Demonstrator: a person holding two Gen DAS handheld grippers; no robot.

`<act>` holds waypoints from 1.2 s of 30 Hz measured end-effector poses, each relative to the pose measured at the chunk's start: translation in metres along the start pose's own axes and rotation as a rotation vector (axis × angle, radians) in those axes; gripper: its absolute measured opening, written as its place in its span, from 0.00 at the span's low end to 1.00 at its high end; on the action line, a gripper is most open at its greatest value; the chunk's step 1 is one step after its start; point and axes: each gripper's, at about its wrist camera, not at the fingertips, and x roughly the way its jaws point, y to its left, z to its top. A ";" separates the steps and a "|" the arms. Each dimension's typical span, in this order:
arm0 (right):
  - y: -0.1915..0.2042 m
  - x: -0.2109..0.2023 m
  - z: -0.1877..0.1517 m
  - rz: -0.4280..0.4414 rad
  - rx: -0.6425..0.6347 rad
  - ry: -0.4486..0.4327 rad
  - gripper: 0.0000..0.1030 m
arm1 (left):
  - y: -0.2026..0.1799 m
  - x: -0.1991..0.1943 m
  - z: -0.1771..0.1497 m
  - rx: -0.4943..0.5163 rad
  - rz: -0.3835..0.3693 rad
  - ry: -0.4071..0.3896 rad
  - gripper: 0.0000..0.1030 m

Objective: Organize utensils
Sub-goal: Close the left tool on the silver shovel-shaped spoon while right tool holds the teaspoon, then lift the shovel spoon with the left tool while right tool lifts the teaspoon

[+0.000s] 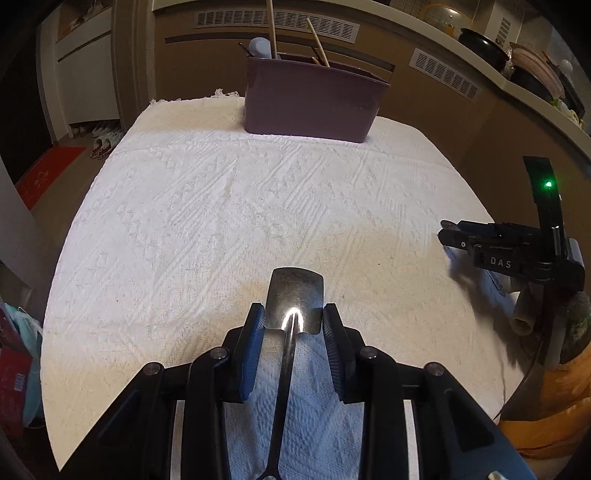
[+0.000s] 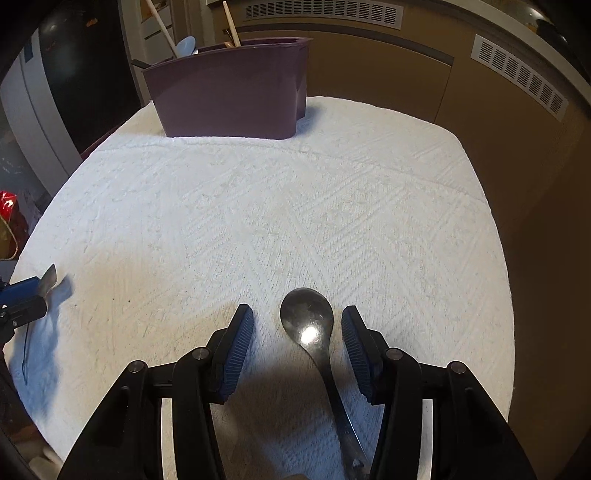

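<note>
My left gripper [image 1: 293, 317] is shut on a flat-ended metal spatula spoon [image 1: 295, 299], its pads against the sides of the blade, low over the white cloth. My right gripper [image 2: 297, 323] is open around a round metal spoon [image 2: 307, 314] that lies on the cloth between the fingers, handle toward me. A purple utensil holder [image 1: 310, 101] stands at the table's far edge with wooden chopsticks [image 1: 273, 27] and a pale blue spoon in it; it also shows in the right wrist view [image 2: 229, 90]. The left gripper [image 2: 31, 291] shows at the left edge there.
A white textured cloth [image 1: 221, 206] covers the table. The right gripper [image 1: 491, 245] shows at the right of the left wrist view. Brown cabinets with vents stand behind the table. A counter with pots [image 1: 484, 44] is at the far right. A red mat [image 1: 48, 177] lies on the floor at left.
</note>
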 end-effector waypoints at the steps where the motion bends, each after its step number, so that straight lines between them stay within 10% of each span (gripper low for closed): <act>1: 0.000 0.000 -0.001 -0.003 -0.008 -0.002 0.46 | 0.002 0.000 -0.001 -0.002 -0.002 -0.001 0.28; 5: 0.002 -0.005 -0.004 0.006 -0.030 -0.013 0.29 | 0.000 -0.002 -0.001 0.001 -0.010 -0.005 0.28; 13: -0.004 -0.032 -0.014 0.009 0.008 -0.080 0.29 | -0.010 -0.020 0.002 0.034 -0.002 -0.046 0.28; 19: 0.004 -0.094 -0.013 0.030 0.019 -0.234 0.28 | -0.024 -0.055 0.017 0.077 0.010 -0.144 0.28; 21: 0.007 -0.118 -0.007 0.034 0.016 -0.297 0.04 | -0.030 -0.073 0.031 0.100 0.022 -0.200 0.23; 27: 0.018 -0.177 0.030 0.023 -0.041 -0.455 0.04 | -0.045 -0.113 0.071 0.148 0.050 -0.337 0.19; 34: 0.002 -0.135 0.041 0.054 -0.036 -0.300 0.07 | -0.048 -0.082 0.073 0.215 0.030 -0.252 0.20; 36: -0.004 -0.102 0.036 0.020 -0.041 -0.222 0.24 | -0.049 -0.056 0.067 0.247 0.014 -0.184 0.22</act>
